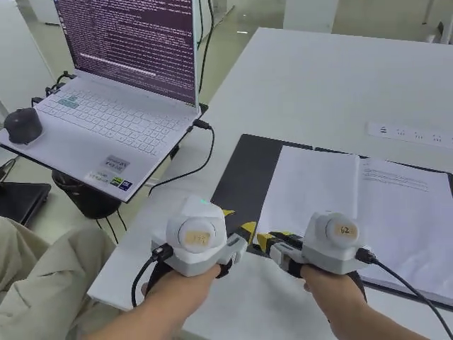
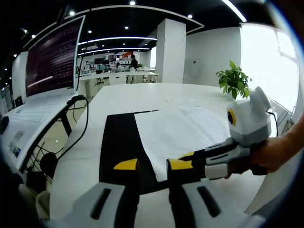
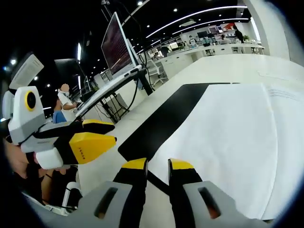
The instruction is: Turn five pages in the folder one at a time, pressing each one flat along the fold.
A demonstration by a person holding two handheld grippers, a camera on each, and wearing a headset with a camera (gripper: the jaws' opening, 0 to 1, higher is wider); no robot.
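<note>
I hold my left gripper (image 1: 238, 221) and right gripper (image 1: 267, 239) level, side by side, jaws slightly parted and empty. The folder (image 1: 244, 170) is matte black, and its smooth white page (image 1: 311, 191) lies flat.

Bare table (image 1: 318, 78) beyond the folder (image 1: 244, 177) lies open; laptop (image 1: 120, 106) crowds the left (a power strip (image 1: 410, 133) sits far right).

A black folder (image 1: 244, 177) is lying open and flat on a white table (image 1: 318, 78), sitting toward four o'clock in the head view. Its black left cover is showing as a wide strip at nine o'clock of the paper. A blank white page (image 1: 311, 188) is resting left of the fold, and a printed page (image 1: 410, 212) is lying at three o'clock.
</note>
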